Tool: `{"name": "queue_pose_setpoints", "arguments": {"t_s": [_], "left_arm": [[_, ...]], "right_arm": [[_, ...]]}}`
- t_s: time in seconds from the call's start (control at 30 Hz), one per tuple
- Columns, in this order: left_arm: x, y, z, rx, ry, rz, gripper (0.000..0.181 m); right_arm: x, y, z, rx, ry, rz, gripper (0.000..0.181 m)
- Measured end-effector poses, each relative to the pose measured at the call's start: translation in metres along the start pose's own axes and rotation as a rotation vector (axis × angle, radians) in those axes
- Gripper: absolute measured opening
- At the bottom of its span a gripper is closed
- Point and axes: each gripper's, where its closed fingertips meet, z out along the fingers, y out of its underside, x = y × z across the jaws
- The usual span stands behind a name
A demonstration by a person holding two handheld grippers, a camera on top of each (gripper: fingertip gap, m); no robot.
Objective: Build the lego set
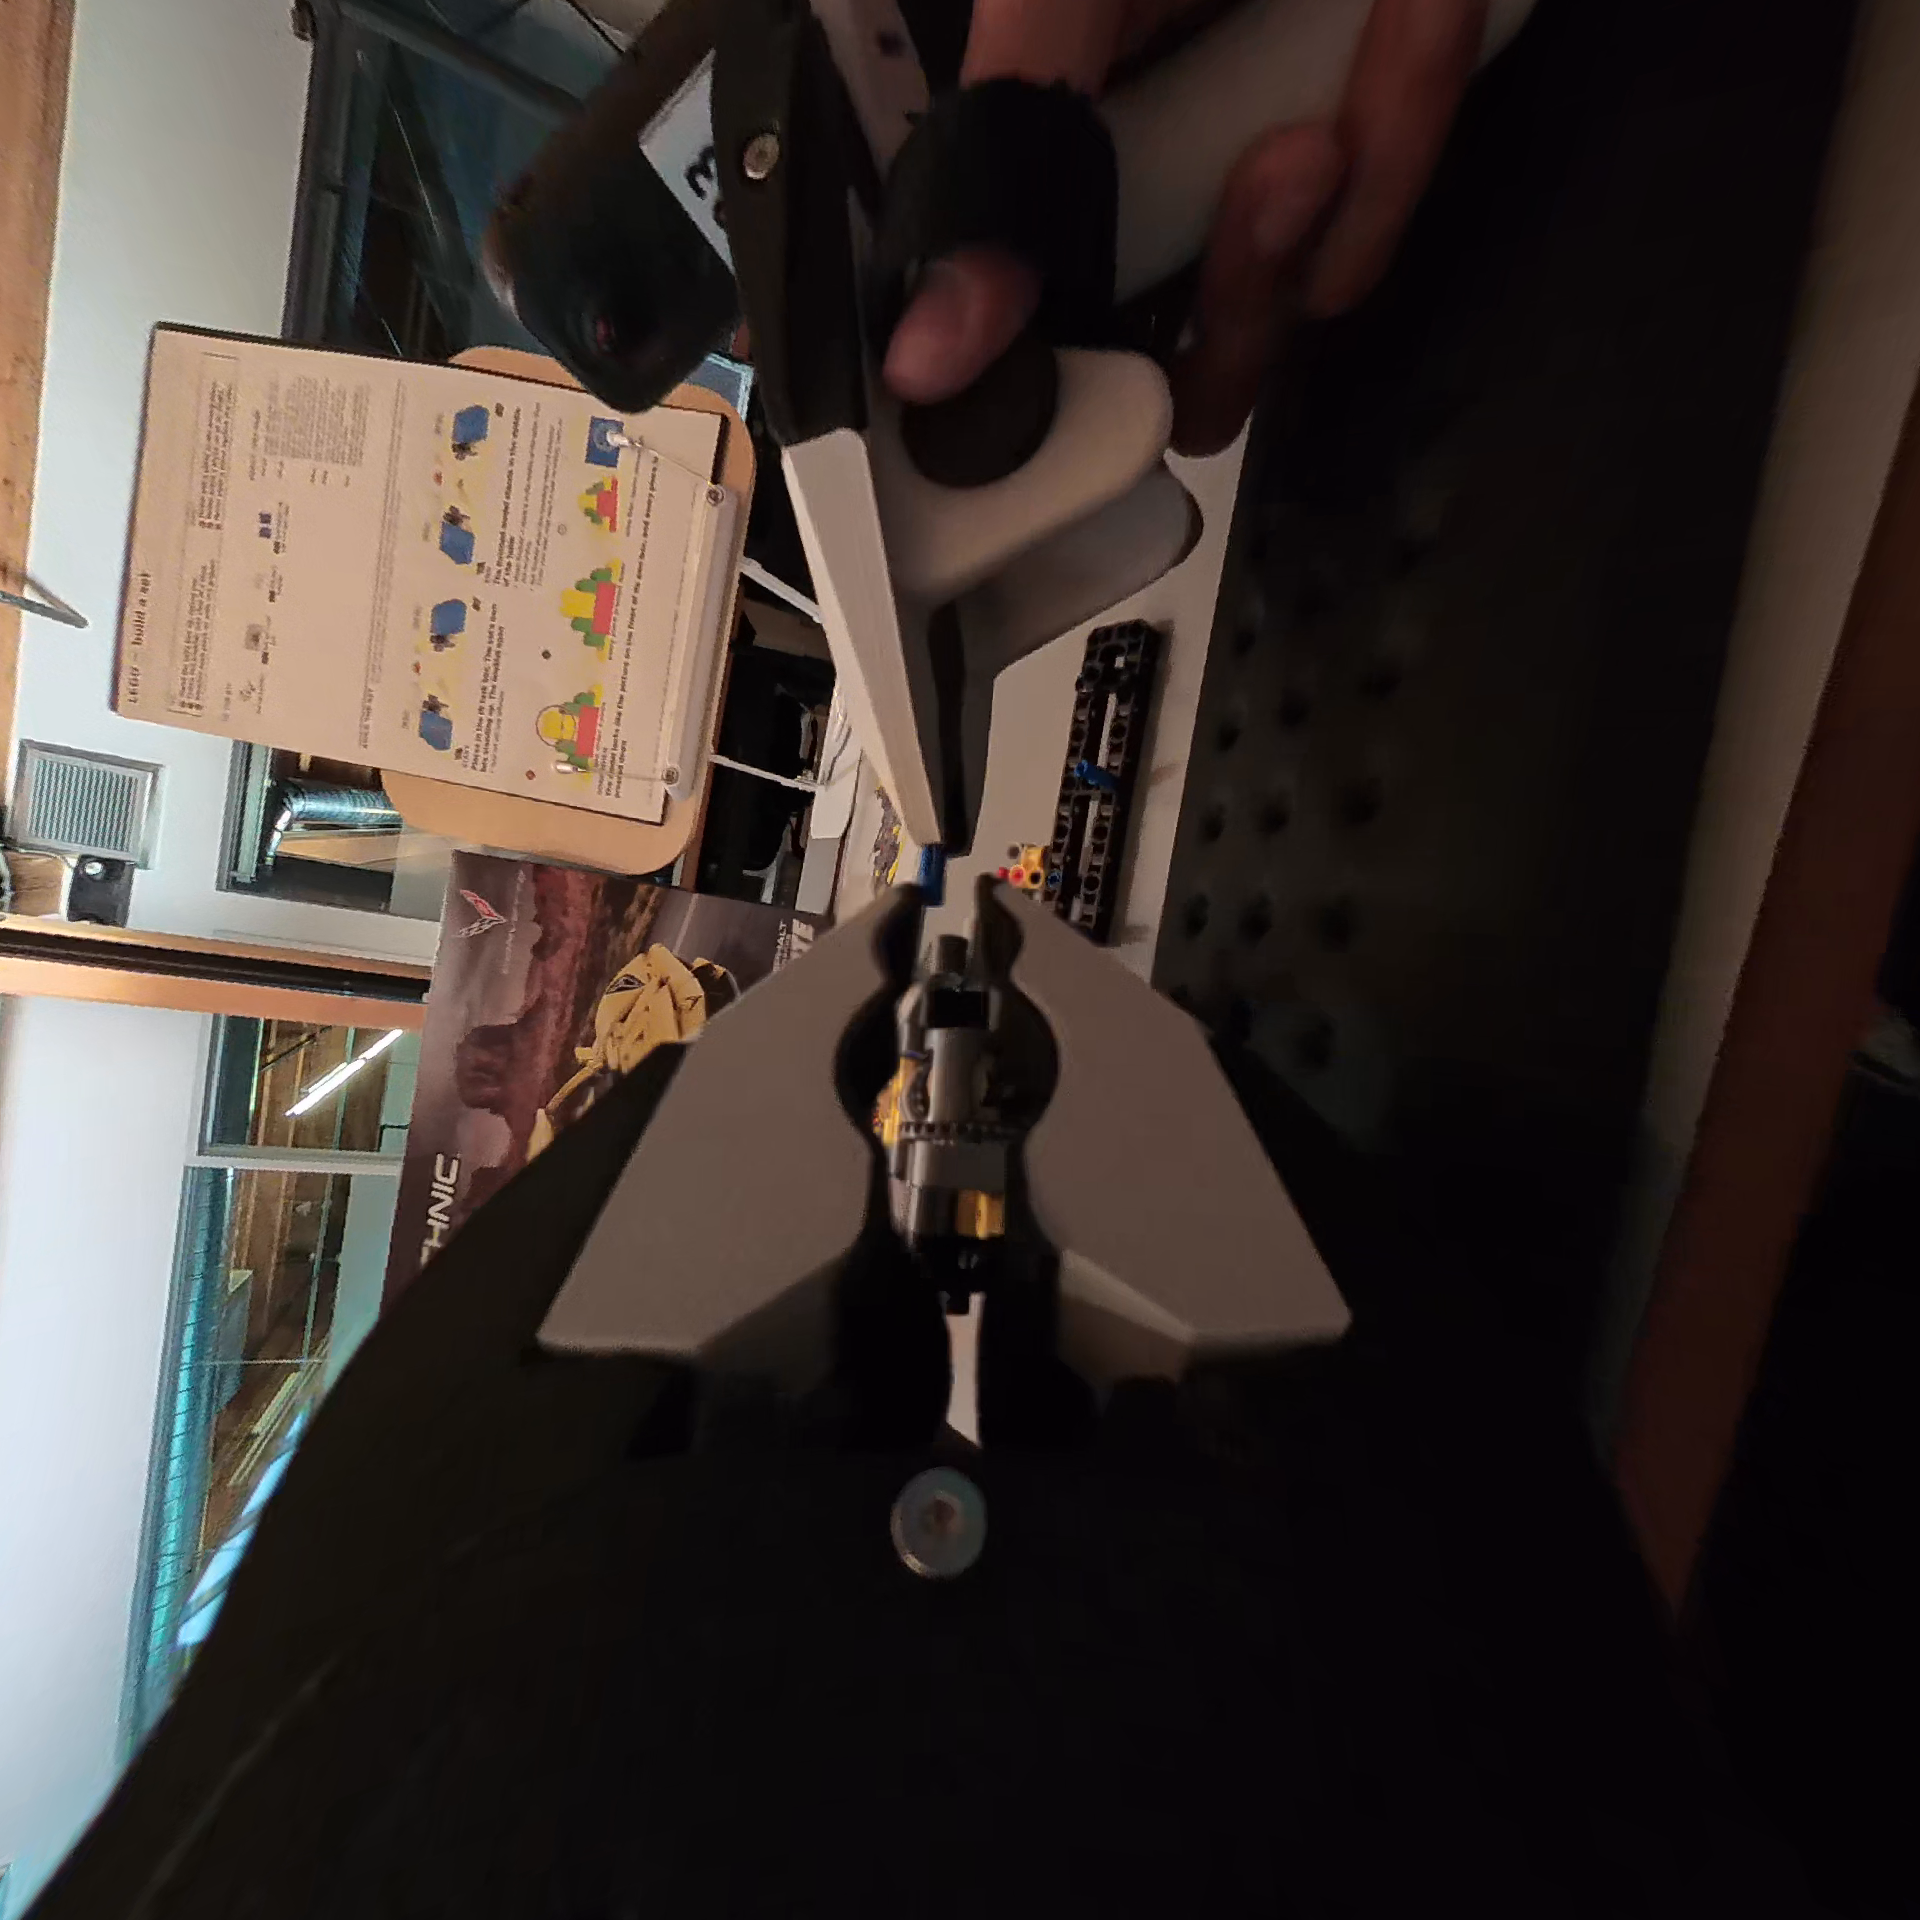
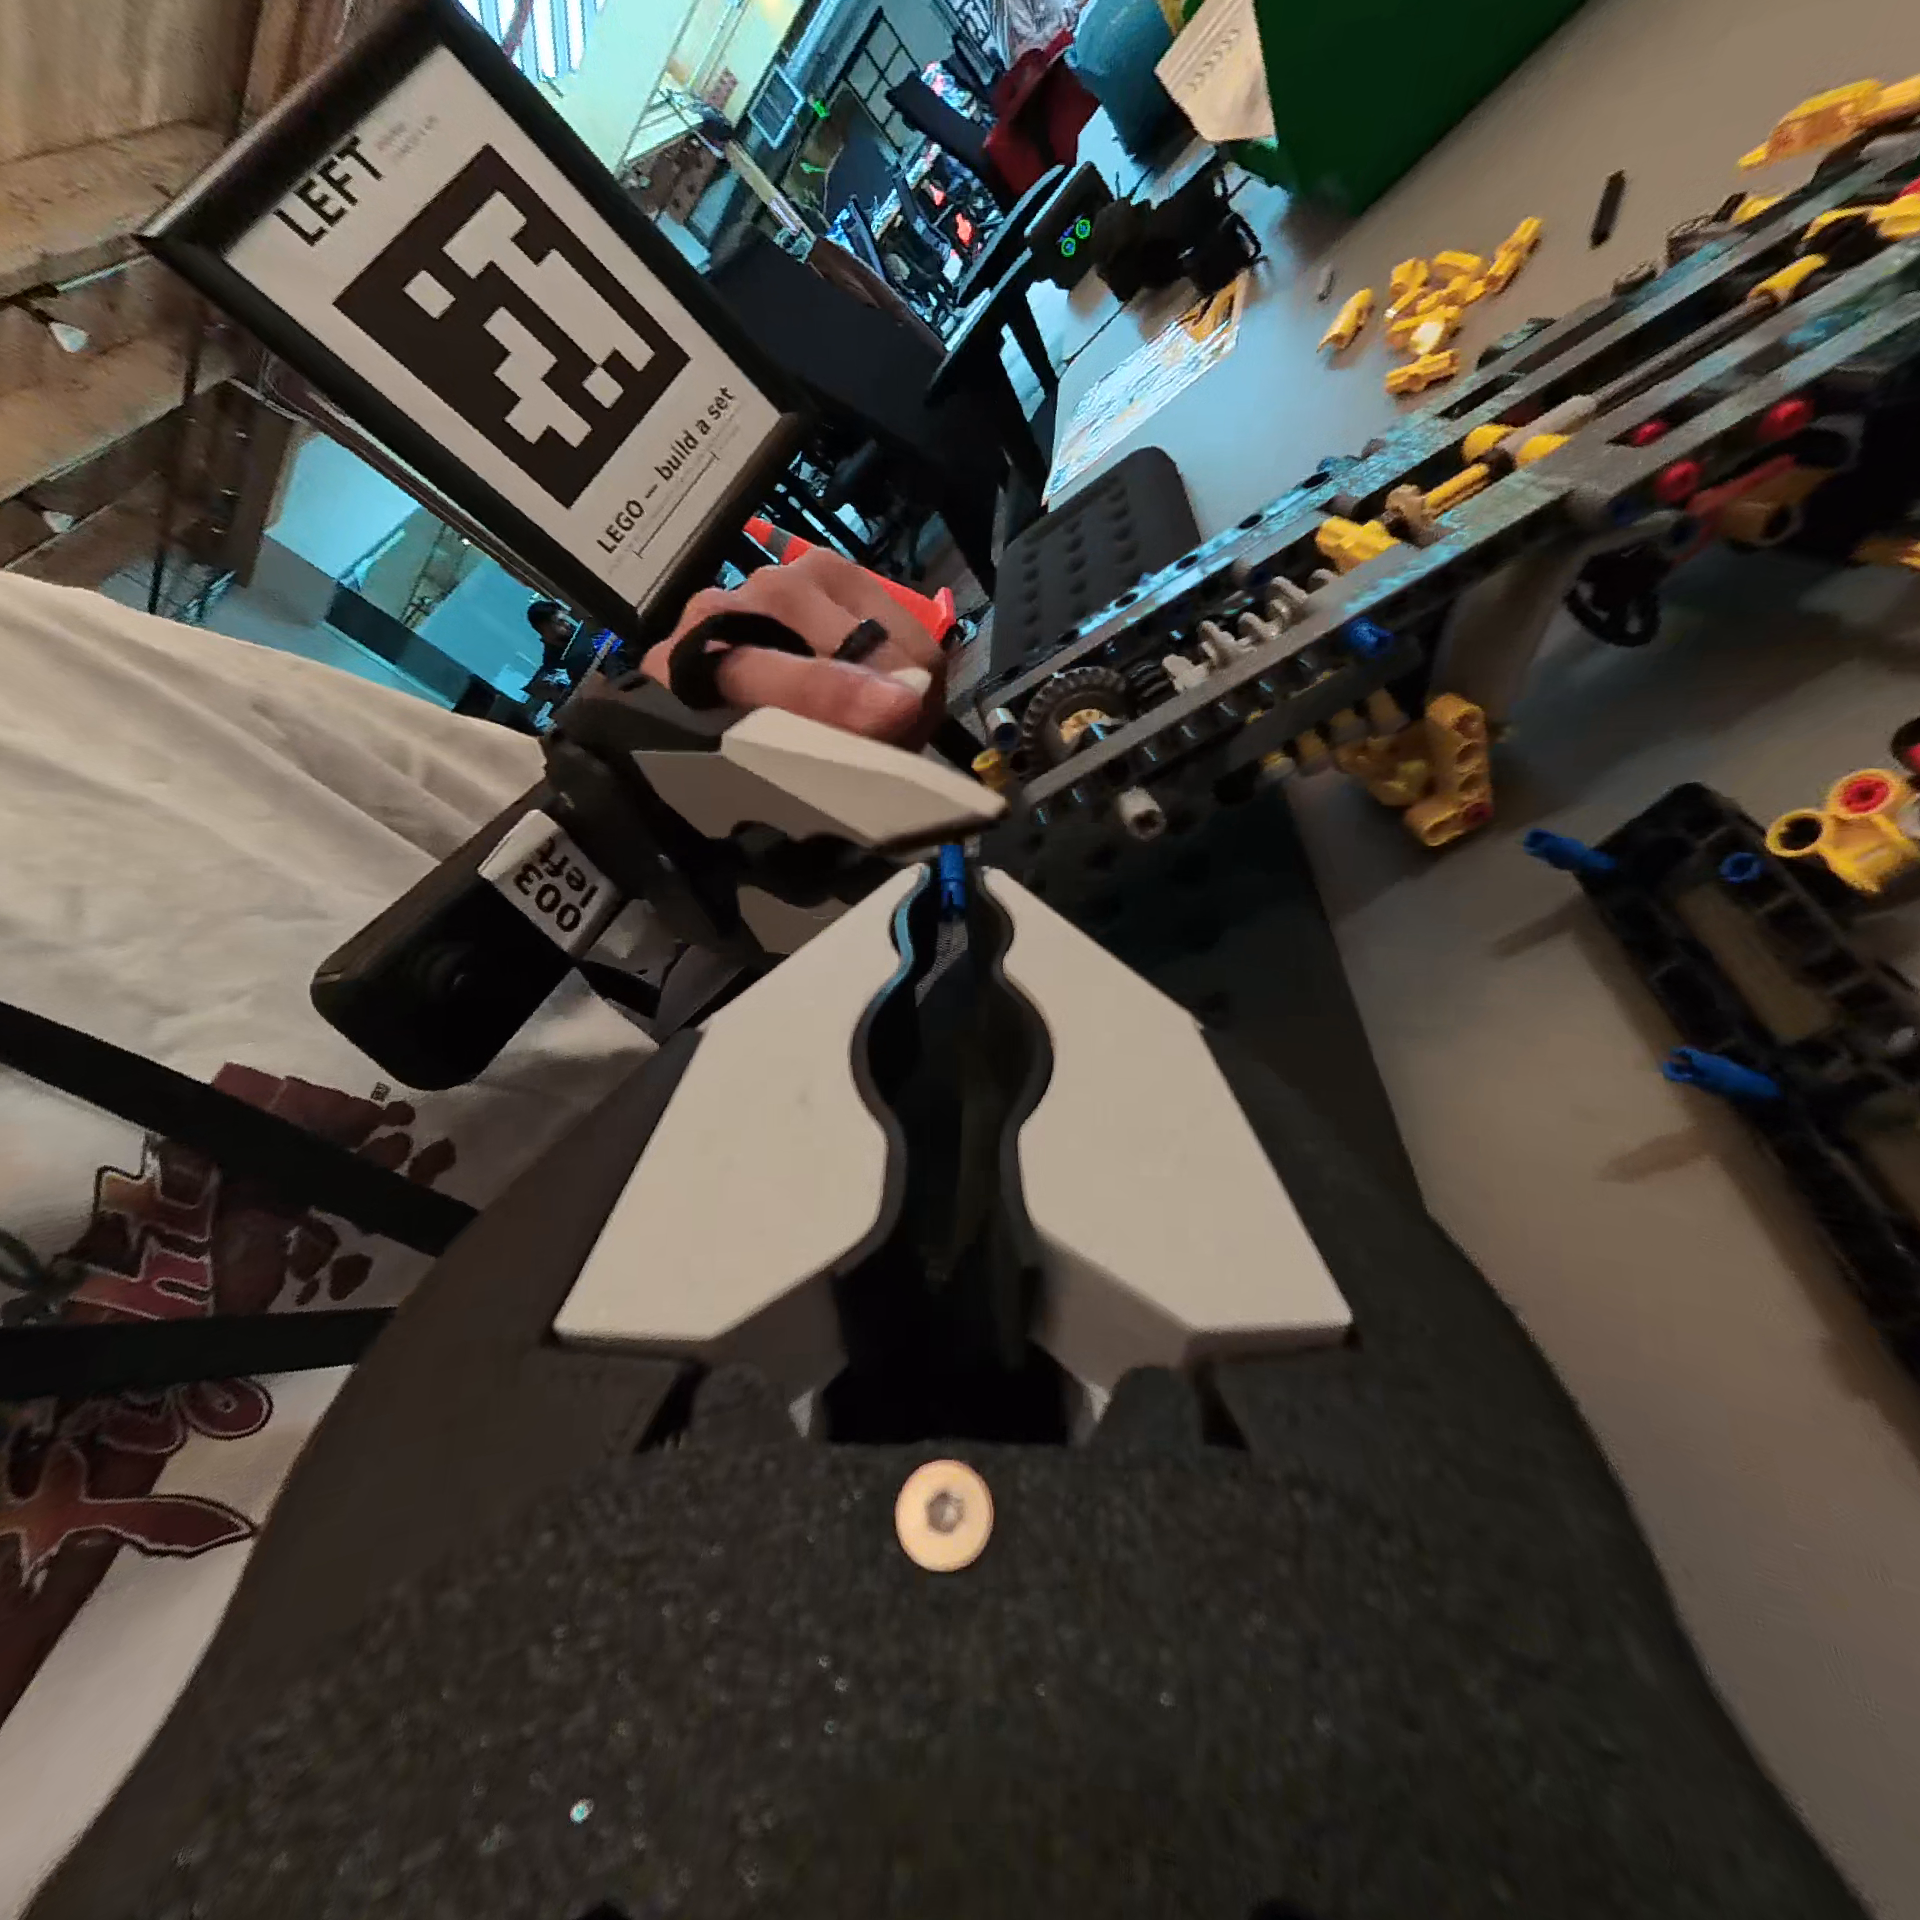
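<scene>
My left gripper (image 1: 951, 899) is shut on the end of a long grey Lego chassis (image 1: 951, 1122) with gears and yellow parts. In the right wrist view the chassis (image 2: 1351, 582) stretches away to the right above the table, with the left gripper (image 2: 971, 821) at its near end. My right gripper (image 2: 953, 885) is shut on a small blue pin (image 2: 950, 864) at its tips. The pin sits just below the left gripper's tips, by the chassis end. In the left wrist view the right gripper (image 1: 940, 831) comes in from above with the blue pin (image 1: 932, 868).
A black Lego frame (image 2: 1766, 1018) with blue pins lies on the grey table at right, also in the left wrist view (image 1: 1107, 779). Loose yellow pieces (image 2: 1444, 301) and a green box (image 2: 1403, 83) lie farther back. A black perforated mat (image 2: 1101, 530), a framed sign (image 2: 468, 332) and the set's box (image 1: 623, 1018) stand nearby. The grippers are tip to tip, or close to it.
</scene>
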Motion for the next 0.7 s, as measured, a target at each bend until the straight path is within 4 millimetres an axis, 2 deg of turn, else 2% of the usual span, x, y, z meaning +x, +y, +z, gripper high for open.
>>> {"name": "queue_pose_setpoints", "arguments": {"t_s": [0.03, 0.27, 0.7], "left_arm": [[-0.003, -0.002, -0.001, 0.010, -0.017, -0.002, 0.004], [-0.011, -0.004, 0.001, -0.010, -0.058, -0.047, 0.003], [-0.012, -0.006, 0.009, -0.071, -0.093, -0.055, 0.004]], "right_arm": [[-0.001, 0.000, 0.000, 0.002, -0.002, -0.004, 0.004], [-0.004, -0.011, -0.004, 0.097, 0.000, -0.034, 0.004], [0.001, -0.013, -0.008, 0.114, 0.049, -0.046, 0.004]]}}
